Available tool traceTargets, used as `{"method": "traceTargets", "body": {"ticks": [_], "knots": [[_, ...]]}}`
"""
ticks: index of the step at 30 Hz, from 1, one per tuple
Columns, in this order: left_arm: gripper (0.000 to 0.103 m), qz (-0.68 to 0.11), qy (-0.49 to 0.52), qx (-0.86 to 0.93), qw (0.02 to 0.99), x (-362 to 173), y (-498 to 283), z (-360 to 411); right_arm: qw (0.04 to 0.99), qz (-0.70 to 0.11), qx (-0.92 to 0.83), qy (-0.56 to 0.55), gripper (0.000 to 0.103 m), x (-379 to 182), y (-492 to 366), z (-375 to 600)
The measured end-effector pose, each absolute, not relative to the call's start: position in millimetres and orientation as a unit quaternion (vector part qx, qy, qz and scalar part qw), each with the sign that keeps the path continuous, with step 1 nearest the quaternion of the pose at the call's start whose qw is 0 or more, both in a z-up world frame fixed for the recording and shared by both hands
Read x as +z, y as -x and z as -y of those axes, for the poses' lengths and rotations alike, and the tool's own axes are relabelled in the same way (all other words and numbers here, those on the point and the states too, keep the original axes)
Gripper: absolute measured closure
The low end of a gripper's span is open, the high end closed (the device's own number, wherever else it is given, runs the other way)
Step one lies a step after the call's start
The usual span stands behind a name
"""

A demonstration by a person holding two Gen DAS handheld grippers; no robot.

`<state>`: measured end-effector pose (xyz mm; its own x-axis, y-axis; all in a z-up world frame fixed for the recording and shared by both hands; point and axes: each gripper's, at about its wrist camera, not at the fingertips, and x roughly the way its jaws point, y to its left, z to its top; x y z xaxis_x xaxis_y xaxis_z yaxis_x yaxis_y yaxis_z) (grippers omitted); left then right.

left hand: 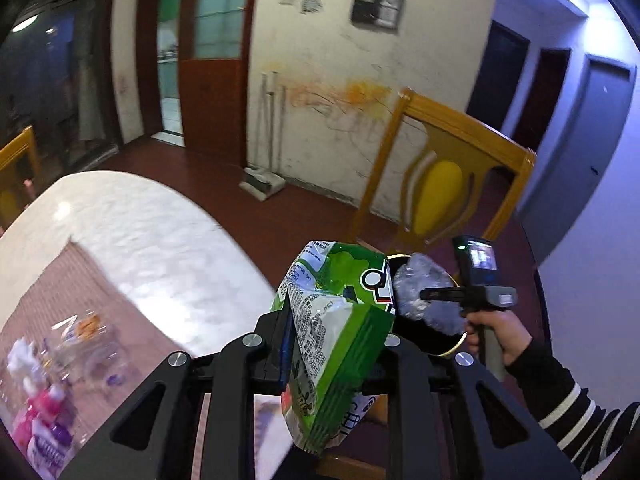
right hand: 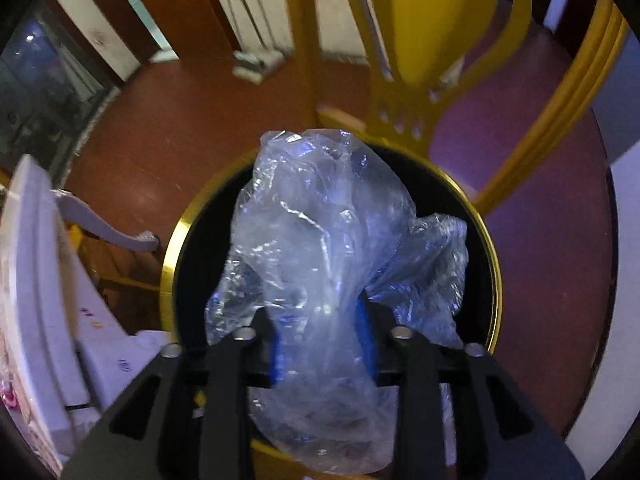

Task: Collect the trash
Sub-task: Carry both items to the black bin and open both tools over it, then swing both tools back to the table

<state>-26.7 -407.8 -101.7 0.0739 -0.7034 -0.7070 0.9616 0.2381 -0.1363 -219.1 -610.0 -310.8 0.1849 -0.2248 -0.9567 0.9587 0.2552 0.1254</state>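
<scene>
A crumpled green and white snack bag (left hand: pixel 336 336) stands upright between the fingers of my left gripper (left hand: pixel 332 332), which is shut on it, just off the table's edge. Beyond it is a black bin with a gold rim (left hand: pixel 456 348). A hand holds my right gripper (left hand: pixel 436 294) over that bin. In the right wrist view a clear crumpled plastic bag (right hand: pixel 320 220) hangs over the bin's mouth (right hand: pixel 172 248). It lies loosely between the blue pads (right hand: pixel 276 344) of my right gripper (right hand: pixel 322 340), whose jaws stand apart.
A white table (left hand: pixel 140 240) with a pink patterned mat and several bottles (left hand: pixel 44 420) lies to the left. A yellow wooden chair (left hand: pixel 460 140) stands right behind the bin on the red-brown floor. A striped sleeve (left hand: pixel 568 412) reaches in from the right.
</scene>
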Motion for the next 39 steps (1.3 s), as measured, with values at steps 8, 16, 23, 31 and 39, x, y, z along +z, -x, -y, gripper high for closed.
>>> {"method": "traceTargets", "body": {"ticks": [8,16,23,31,39], "knots": [[0.081,-0.346,-0.227,-0.648,0.64,-136.9,81.1,483.5,0.655,-0.4,-0.492,-0.412,0.023,-290.6,284.9,627.5],[0.081,-0.398,-0.303,-0.67,0.548,-230.9,155.0,600.1,0.656,-0.299,-0.534,-0.442,0.023,-245.3,335.3,619.8],[0.017,-0.489,-0.313,-0.613,0.536,-294.2,174.2,633.8,0.665,-0.277,-0.548,-0.426,0.021,-229.6,341.1,602.7],[0.006,-0.421,-0.325,-0.647,0.546,-263.7,184.2,606.5,0.671,-0.26,-0.543,-0.432,0.021,-227.8,331.1,610.0],[0.006,-0.295,-0.284,-0.578,0.706,-199.6,102.0,504.1,0.705,-0.246,-0.522,-0.414,0.02,-197.9,294.9,589.6]]}}
